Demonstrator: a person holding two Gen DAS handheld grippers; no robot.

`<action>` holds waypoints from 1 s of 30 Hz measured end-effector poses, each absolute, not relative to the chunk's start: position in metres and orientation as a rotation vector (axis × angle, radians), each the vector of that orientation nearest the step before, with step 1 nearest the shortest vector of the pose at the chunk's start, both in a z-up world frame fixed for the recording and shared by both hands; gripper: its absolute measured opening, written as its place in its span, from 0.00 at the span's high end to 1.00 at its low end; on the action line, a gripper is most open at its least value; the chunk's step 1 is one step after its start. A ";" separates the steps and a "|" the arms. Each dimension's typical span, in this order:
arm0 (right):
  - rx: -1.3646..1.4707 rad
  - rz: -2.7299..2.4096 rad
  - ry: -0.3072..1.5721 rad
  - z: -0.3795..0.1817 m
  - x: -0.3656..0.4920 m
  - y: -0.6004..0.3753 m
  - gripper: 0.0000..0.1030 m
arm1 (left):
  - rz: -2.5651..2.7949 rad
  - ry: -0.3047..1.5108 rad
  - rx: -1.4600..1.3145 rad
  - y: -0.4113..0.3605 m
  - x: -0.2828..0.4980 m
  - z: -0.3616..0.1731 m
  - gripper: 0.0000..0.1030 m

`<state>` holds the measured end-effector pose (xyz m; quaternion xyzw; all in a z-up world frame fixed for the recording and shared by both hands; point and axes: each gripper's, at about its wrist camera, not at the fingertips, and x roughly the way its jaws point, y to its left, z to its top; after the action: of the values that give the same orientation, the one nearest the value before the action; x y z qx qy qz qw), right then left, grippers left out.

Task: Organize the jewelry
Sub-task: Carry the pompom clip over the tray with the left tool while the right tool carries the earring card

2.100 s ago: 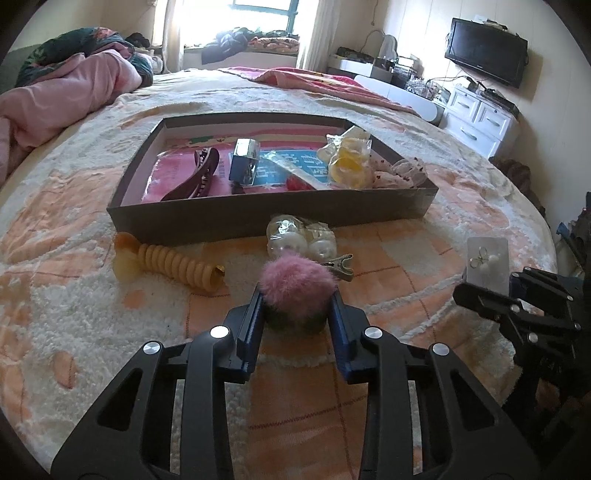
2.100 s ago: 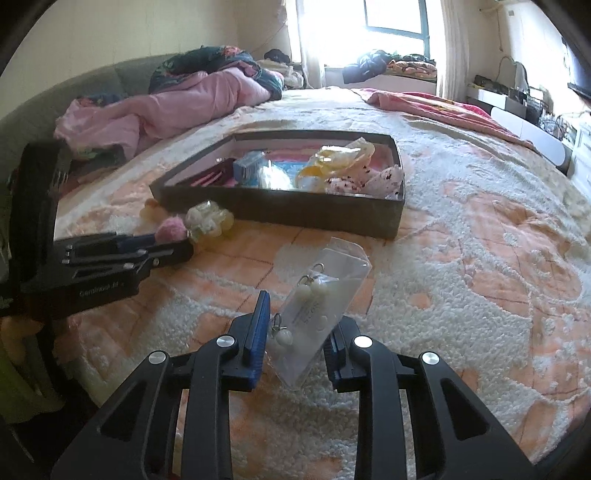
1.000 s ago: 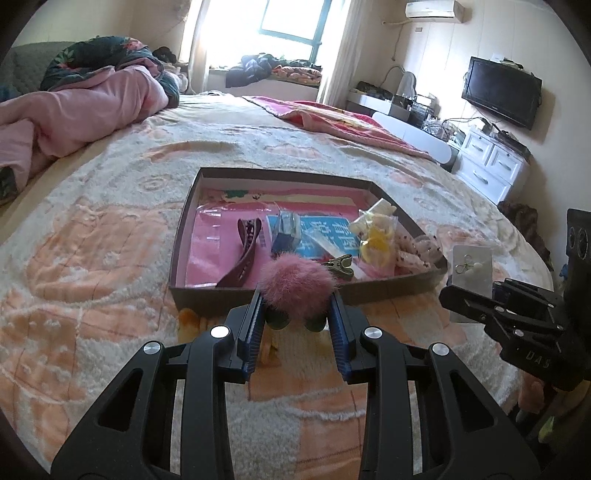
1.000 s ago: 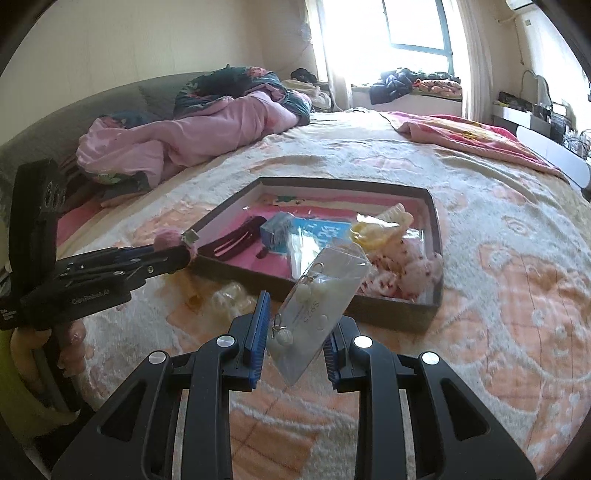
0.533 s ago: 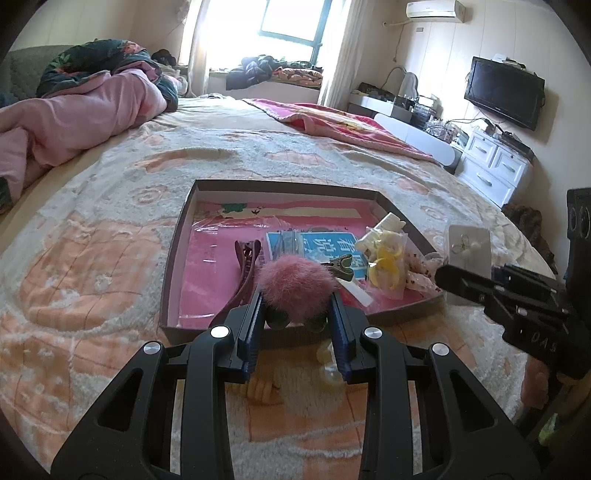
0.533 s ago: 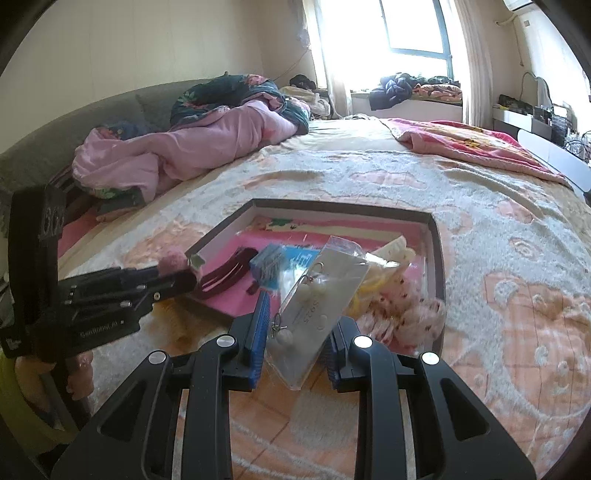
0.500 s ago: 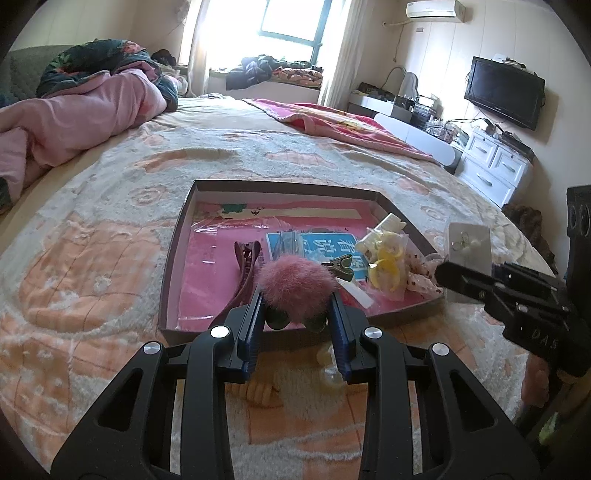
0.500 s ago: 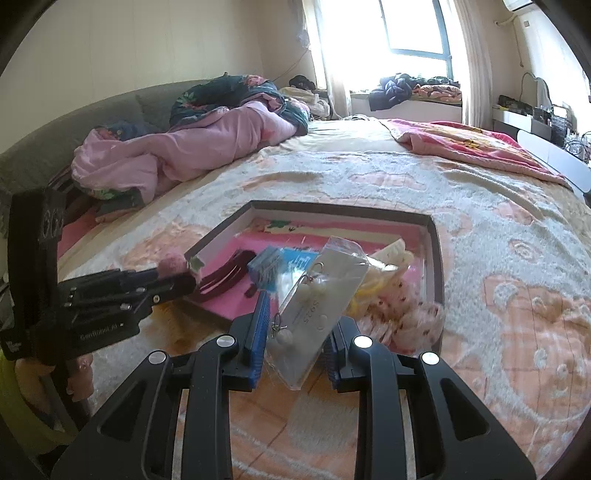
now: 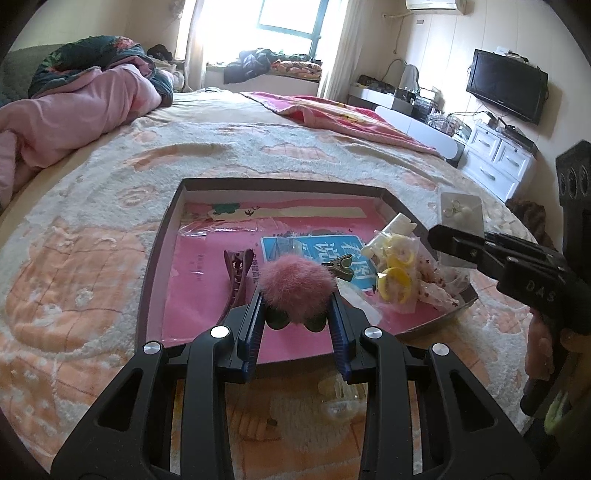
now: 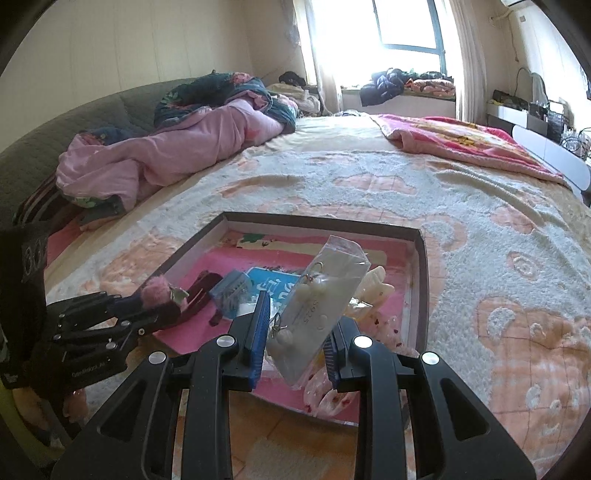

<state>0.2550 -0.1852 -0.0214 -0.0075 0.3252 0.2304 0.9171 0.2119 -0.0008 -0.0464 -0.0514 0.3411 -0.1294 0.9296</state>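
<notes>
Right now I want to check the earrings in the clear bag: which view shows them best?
The right wrist view: the earring bag fills the centre, clamped in the right hand-held gripper, pearls visible. The left wrist view shows it small, at the right edge.

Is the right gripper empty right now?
No, the right gripper is shut on a clear earring packet, holding it above the open box.

A home bedroom: a wide bed with a fleecy peach-and-cream blanket fills the view, a rumpled pink quilt at ten o'clock, a bright curtained window at twelve, and a wall-mounted television over white drawers at two o'clock.
</notes>
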 end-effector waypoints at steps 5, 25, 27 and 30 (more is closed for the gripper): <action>-0.032 0.486 0.699 -0.028 0.270 -0.182 0.75 | -0.263 0.711 -0.104 -0.002 0.216 -0.052 0.76; -0.079 0.593 0.798 -0.049 0.300 -0.155 0.74 | -0.214 0.762 -0.098 0.003 0.230 -0.070 0.76; -0.082 0.600 0.809 -0.052 0.302 -0.152 0.73 | -0.208 0.765 -0.099 0.004 0.231 -0.070 0.76; -0.093 0.606 0.817 -0.055 0.302 -0.149 0.73 | -0.202 0.769 -0.100 0.004 0.233 -0.071 0.76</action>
<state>0.3023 -0.1491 -0.0551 -0.0443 0.3910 0.2900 0.8724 0.2328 0.0044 -0.0711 -0.0489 0.3742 -0.0984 0.9208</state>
